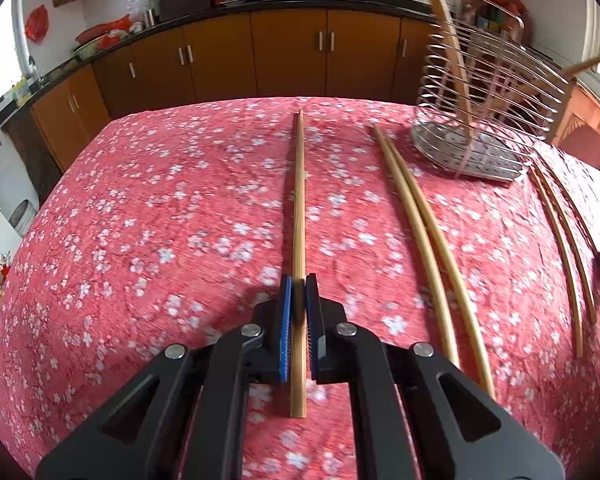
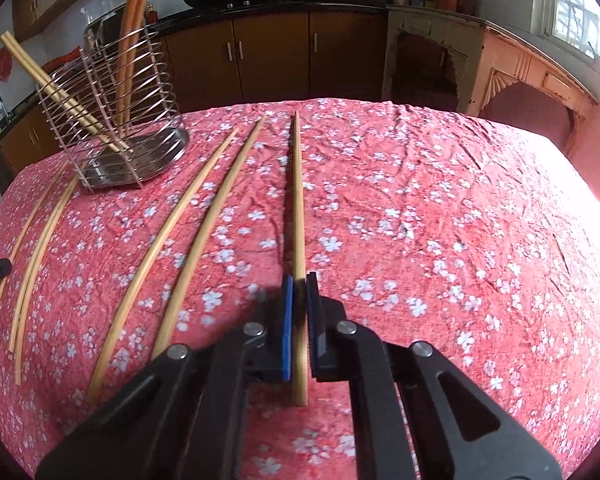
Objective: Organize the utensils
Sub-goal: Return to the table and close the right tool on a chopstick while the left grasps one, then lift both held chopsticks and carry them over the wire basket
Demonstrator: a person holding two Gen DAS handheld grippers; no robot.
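One chopstick [image 1: 299,208] inside each tool [image 1: 299,284]

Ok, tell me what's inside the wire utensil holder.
The wire utensil holder holds two chopstick pairs: a pale pair leaning left and an orange-brown pair standing nearly upright. Their tips rest on the perforated steel base. The wires partly hide anything smaller.

- The left wrist view looks steeply down along its gripper [image 1: 299,296], close above the flowered tablecloth [image 1: 140,240].
- The right wrist view does likewise, facing the cabinets [image 2: 272,60].
- Both share the wire utensil rack [image 1: 484,120] (right in one, left in the other).
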